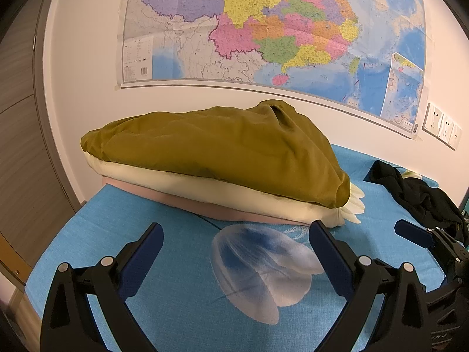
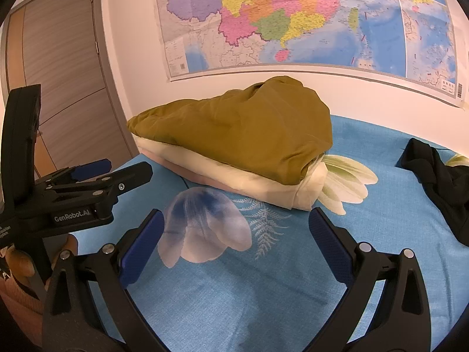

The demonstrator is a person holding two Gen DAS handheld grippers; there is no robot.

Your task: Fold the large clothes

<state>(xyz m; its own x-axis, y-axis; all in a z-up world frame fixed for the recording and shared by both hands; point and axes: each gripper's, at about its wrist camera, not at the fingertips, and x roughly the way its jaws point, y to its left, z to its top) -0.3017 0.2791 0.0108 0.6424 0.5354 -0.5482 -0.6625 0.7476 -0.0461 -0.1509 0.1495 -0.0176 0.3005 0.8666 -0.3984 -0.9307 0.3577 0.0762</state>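
Large multicoloured paper wall map (image 1: pixel 263 29) above blue flower-printed bedsheet (image 1: pixel 187 308); white wall sockets (image 1: pixel 441 126) at right, grey-brown wooden door (image 2: pixel 67 73) at left.

Warm, even indoor light falls from overhead, leaving only soft shadows under the folded pile (image 1: pixel 217 158). Both views are sharp. Fisheye curvature bends the wall map (image 2: pixel 293 17), and the corners go black.

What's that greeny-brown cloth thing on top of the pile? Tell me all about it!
The olive cloth is a soft, smooth-looking garment, folded into a puffy bundle with wrinkles and a raised hump at its right end. It lies on top of a cream piece, which lies on a pink piece, all stacked on the blue bed sheet near the wall under the map. Neither gripper touches it; both hang open in front of the pile.
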